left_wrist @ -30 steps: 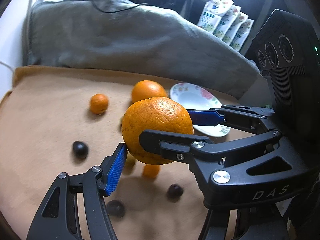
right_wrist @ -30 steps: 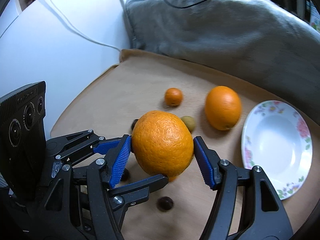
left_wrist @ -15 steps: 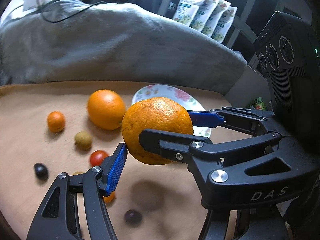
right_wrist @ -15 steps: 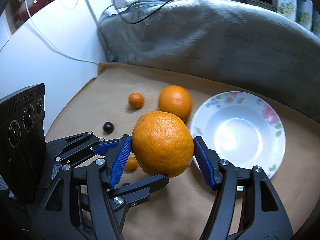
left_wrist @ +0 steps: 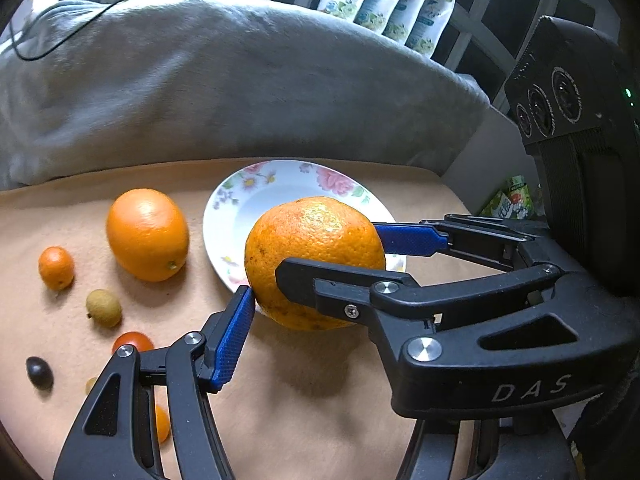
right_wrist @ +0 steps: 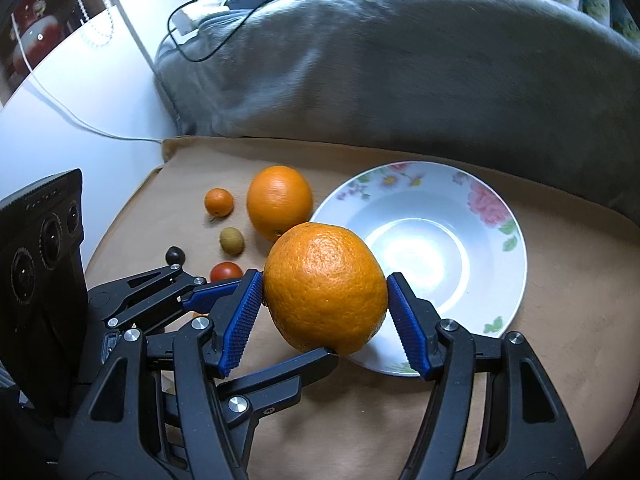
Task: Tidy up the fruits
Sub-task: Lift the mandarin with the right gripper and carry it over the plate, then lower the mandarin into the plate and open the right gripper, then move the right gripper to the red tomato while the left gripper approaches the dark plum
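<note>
Both grippers grasp one large orange (left_wrist: 316, 260) together, also in the right wrist view (right_wrist: 326, 294), holding it in the air at the near-left rim of a white floral plate (left_wrist: 280, 184) (right_wrist: 500, 248). The left gripper (left_wrist: 320, 276) is shut on it, one blue pad at its lower left, the other at its right. The right gripper (right_wrist: 324, 316) is shut on it from both sides. A second large orange (left_wrist: 147, 235) (right_wrist: 279, 202) lies on the tan cloth left of the plate.
Small fruits lie left of the plate: a mandarin (left_wrist: 56, 267) (right_wrist: 219, 202), a longan (left_wrist: 104, 308) (right_wrist: 232, 240), a red tomato (left_wrist: 132, 342) (right_wrist: 226, 271), a dark grape (left_wrist: 39, 372) (right_wrist: 175, 256). A grey blanket (left_wrist: 240, 80) bounds the back.
Both grippers carried the large orange to the right, from over the scattered fruits toward the plate. The plate now sits directly behind the orange. The grip is unchanged.
</note>
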Motion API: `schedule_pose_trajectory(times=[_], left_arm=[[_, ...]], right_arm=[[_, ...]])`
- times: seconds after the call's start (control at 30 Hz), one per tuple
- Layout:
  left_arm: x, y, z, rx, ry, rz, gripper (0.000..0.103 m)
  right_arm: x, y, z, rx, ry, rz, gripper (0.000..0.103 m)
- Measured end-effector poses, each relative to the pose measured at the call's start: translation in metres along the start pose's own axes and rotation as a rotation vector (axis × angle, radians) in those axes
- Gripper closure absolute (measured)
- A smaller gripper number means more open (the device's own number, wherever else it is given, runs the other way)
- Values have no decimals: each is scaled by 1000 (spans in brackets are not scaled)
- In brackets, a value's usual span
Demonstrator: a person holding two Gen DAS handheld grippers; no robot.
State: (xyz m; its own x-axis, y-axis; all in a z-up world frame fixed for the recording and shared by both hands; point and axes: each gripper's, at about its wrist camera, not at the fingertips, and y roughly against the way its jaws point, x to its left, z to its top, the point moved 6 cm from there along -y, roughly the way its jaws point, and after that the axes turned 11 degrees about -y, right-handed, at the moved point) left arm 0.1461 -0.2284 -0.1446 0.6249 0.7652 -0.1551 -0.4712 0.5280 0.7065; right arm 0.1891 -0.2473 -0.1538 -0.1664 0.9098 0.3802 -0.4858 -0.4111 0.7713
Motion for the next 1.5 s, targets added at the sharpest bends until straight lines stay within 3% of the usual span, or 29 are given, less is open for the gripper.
schedule_pose_trajectory(times=[0.23, 0.3, 0.5, 0.57, 0.63, 0.7, 0.97, 1.5], left_arm=[[-6, -7, 6, 7, -20, 16, 47], [-8, -8, 8, 5, -29, 23, 48], [-3, -8, 4, 18, -30, 44, 49], [-3, -8, 4, 19, -23, 44, 49], [-1, -4, 2, 15, -20, 46, 49], [0, -2, 3, 11, -17, 48, 49], [3, 9, 1, -4, -16, 48, 47], [18, 38, -8, -57, 6, 46, 47]], right_arm=[[-17, -8, -1, 20, -29, -9, 37], [-21, -7, 0, 14, -44, 9, 44], [-34, 15, 18, -81, -76, -24, 45], [-38, 20, 21, -98, -92, -30, 43], [-41, 26, 21, -124, -106, -45, 23], [-44, 31, 23, -148, -118, -45, 18], [-39, 40, 24, -178, -105, -78, 12], [-22, 45, 18, -190, -92, -106, 12]])
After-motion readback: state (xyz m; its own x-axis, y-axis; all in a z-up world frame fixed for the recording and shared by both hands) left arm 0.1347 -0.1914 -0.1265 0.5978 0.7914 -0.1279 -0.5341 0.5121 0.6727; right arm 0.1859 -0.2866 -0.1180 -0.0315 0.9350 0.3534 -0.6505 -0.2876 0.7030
